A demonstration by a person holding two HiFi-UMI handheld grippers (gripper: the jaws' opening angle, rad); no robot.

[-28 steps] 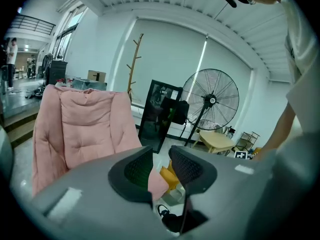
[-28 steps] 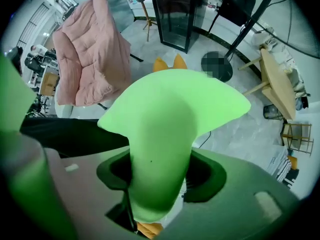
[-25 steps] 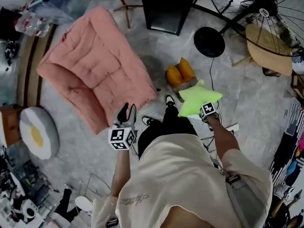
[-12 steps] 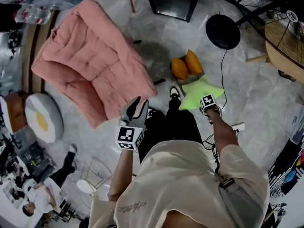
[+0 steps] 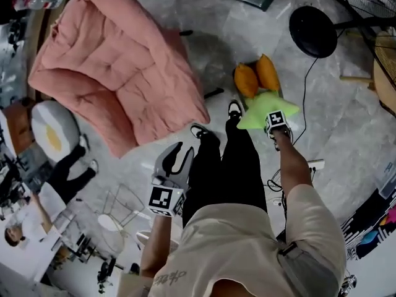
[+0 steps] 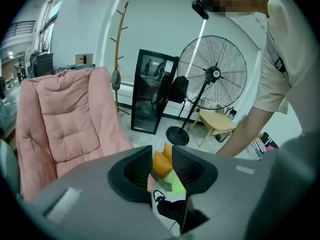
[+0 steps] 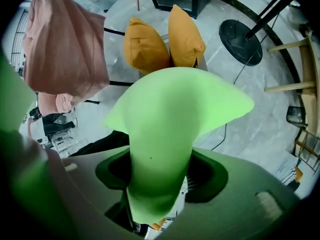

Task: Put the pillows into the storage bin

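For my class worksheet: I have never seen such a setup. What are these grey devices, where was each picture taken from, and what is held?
No robot here: a person holds a hand-held gripper in each hand. The head view looks down from a camera on the head; the other two look along each one's jaws. The right hand-held gripper is clamped on a green pillow. The left hand-held gripper is empty, its jaws apart and just opened wider. On the floor are two orange pillows and a pink padded seat.

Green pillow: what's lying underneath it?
Two orange pillows peek out beyond the green pillow, with grey floor around. Whatever sits directly beneath it is covered.
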